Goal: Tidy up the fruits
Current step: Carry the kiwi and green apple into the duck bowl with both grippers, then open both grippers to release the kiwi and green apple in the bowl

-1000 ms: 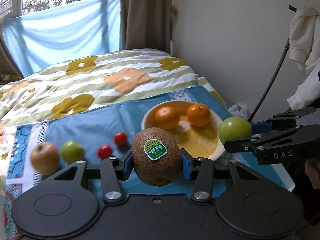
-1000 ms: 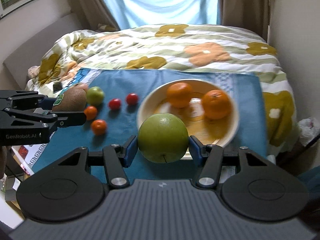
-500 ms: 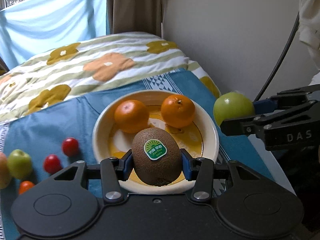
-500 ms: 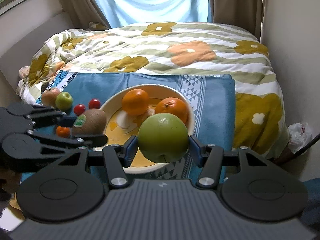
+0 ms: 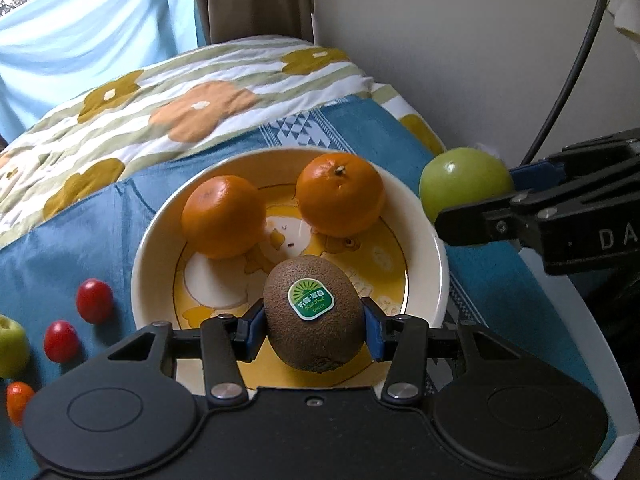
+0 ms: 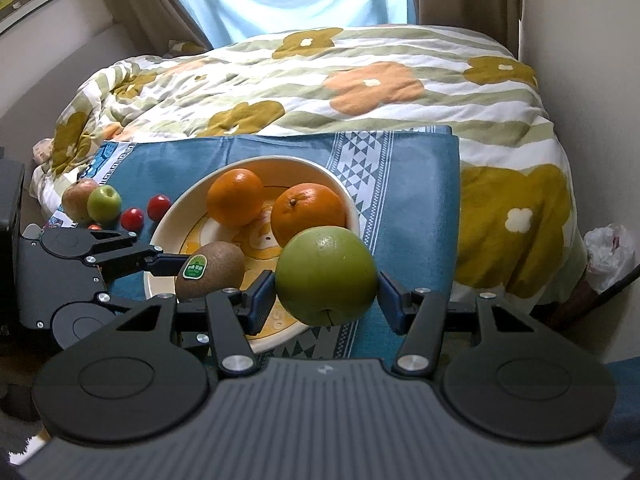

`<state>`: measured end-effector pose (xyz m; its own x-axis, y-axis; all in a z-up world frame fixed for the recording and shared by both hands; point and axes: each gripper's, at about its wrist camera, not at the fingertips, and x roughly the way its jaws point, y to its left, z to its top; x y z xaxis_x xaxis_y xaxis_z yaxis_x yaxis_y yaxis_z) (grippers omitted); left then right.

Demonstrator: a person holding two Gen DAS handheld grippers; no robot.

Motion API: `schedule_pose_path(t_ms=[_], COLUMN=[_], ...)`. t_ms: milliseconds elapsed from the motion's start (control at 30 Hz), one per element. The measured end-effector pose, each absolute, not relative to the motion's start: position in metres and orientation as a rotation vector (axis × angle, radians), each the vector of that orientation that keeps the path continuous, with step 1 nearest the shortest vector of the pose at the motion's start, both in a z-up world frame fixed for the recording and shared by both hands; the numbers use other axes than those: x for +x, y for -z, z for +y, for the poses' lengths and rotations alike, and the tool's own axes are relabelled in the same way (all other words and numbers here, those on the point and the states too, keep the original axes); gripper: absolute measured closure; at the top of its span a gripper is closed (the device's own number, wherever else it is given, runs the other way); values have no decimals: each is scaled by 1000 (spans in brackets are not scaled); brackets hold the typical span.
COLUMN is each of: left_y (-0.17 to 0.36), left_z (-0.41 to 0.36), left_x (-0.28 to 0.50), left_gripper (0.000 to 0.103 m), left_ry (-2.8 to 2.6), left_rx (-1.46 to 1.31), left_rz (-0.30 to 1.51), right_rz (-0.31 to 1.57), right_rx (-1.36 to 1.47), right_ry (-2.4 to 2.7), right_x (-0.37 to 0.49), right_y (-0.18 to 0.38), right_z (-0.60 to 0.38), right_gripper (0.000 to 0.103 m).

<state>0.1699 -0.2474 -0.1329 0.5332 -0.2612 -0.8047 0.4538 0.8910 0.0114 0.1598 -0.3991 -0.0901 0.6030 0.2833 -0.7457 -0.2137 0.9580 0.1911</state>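
My left gripper (image 5: 313, 322) is shut on a brown kiwi (image 5: 314, 312) with a green sticker and holds it over the near part of the cream and yellow bowl (image 5: 152, 248). Two oranges (image 5: 222, 222) lie in the bowl's far half. My right gripper (image 6: 326, 298) is shut on a large green apple (image 6: 326, 276) and holds it just above the bowl's right rim (image 6: 352, 210). The apple (image 5: 464, 184) shows at the right in the left wrist view, and the kiwi (image 6: 210, 268) at the left in the right wrist view.
The bowl sits on a blue cloth (image 6: 412, 208) over a floral quilt (image 6: 360, 80). Left of the bowl lie cherry tomatoes (image 5: 94, 300), a small green apple (image 6: 104, 203) and a brownish apple (image 6: 76, 200). A wall (image 5: 460, 40) and a white table edge (image 5: 592, 320) are at the right.
Both grippers moved forward and toward the bowl. The kiwi went from left of the bowl to over its near part. The green apple came to the bowl's right rim.
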Motion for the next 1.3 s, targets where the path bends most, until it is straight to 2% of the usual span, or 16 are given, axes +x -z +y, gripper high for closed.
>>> schedule_pose_path(t_ms=[33, 67, 133, 767, 1300], left_y=[132, 129, 121, 77, 82], left_z=[-245, -244, -241, -178, -167], left_x=[169, 168, 166, 116, 105], left_gripper=[41, 25, 12, 12, 12], left_ry=[434, 434, 426, 251, 184], left_rx=[224, 221, 216, 68, 87], left_rz=[906, 893, 864, 797, 819], right_rz=[877, 877, 876, 871, 859], right_rx=[87, 88, 90, 80, 59], right_ry=[-288, -288, -290, -353, -428], right_x=[159, 159, 160, 157, 162], right_y=[90, 90, 90, 86, 112], right_z=[-399, -399, -399, -367, -365], right_gripper=[33, 33, 33, 33, 32])
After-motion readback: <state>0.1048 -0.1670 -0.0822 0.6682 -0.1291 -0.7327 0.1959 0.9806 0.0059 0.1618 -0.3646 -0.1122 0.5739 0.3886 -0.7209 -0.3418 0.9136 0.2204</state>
